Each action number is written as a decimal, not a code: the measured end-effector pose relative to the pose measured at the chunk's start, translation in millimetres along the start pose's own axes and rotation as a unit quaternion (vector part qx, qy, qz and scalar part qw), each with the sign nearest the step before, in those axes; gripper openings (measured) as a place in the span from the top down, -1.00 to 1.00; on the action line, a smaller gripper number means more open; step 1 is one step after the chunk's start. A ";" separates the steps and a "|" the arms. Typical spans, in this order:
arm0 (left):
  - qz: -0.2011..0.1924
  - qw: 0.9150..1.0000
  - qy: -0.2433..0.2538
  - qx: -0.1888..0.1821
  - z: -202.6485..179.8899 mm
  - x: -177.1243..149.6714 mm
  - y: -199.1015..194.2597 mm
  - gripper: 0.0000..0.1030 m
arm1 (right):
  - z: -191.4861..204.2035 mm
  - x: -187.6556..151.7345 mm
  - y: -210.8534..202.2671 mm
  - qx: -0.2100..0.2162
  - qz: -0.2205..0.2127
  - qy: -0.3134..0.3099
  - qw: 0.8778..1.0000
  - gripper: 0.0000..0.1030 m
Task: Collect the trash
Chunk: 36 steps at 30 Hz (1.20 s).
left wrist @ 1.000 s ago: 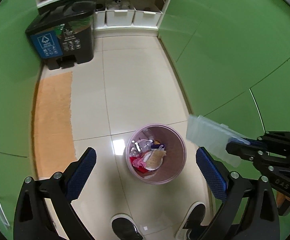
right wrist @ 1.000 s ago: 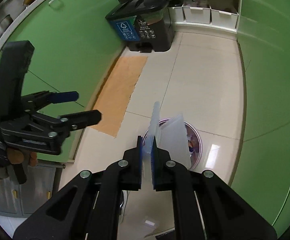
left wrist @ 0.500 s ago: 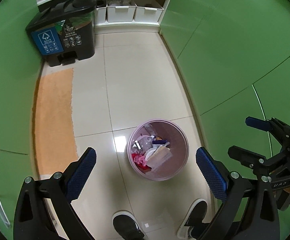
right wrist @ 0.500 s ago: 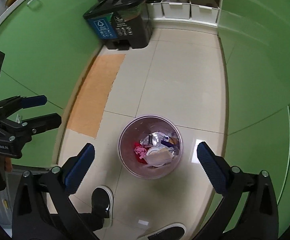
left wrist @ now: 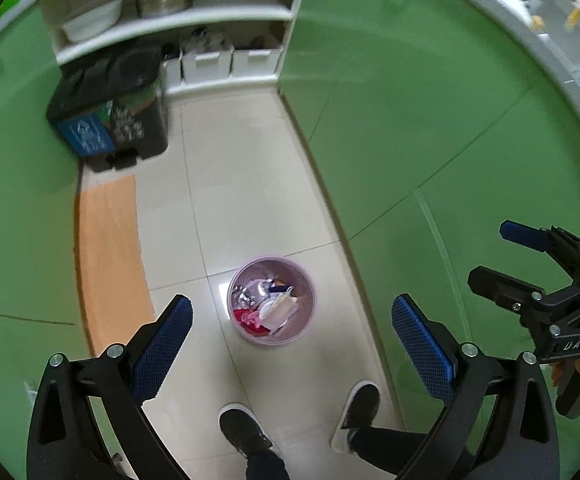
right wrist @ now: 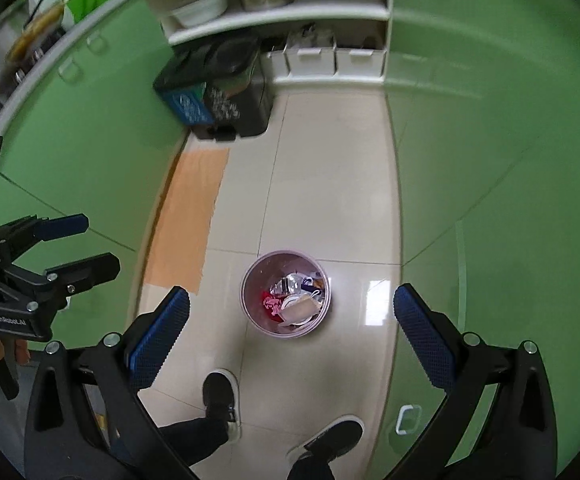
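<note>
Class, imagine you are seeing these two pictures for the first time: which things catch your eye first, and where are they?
First comes the pink wastebasket standing on the pale tiled floor, with mixed trash inside. Framing it are the open left tongs and open right tongs, both empty. Farther back, a black recycling bin stands by the white shelves, with green cabinets on both sides.

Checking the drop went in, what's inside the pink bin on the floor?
The pink bin holds a red scrap, a tan wrapper, a white lid-like piece and clear plastic. Whatever lies beneath that top layer is covered.
</note>
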<state>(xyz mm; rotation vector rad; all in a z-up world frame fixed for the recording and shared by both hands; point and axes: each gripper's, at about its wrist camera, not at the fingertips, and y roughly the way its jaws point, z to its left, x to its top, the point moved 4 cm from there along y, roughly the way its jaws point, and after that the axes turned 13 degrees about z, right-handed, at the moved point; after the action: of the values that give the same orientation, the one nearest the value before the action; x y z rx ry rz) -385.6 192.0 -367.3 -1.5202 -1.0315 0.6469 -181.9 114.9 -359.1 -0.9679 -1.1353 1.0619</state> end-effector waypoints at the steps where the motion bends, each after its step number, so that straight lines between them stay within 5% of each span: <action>1: -0.002 1.000 0.005 -0.001 -9.6 1.2 -18.9 -0.86 | -0.5 -0.5 -15.4 -0.002 -0.003 0.003 1.000 -0.94; 10: -0.022 0.998 0.065 -0.011 -99.6 18.7 -146.0 -0.88 | -25.1 -24.0 -187.6 -0.026 -0.053 0.060 0.996 -0.94; 17: -0.037 0.990 0.136 -0.025 -188.7 36.3 -199.2 -0.88 | -78.7 -61.8 -291.4 -0.059 -0.097 0.122 0.986 -0.94; 36: -0.058 0.957 0.282 -0.047 -409.1 37.4 -236.2 -0.88 | -221.0 -173.0 -424.3 -0.106 -0.161 0.221 0.956 -0.95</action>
<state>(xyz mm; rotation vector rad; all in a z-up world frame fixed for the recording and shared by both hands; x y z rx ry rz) -82.3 22.5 -45.0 -1.5823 -0.7082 0.0627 82.3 -162.1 -24.1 -1.0776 -0.9985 0.4348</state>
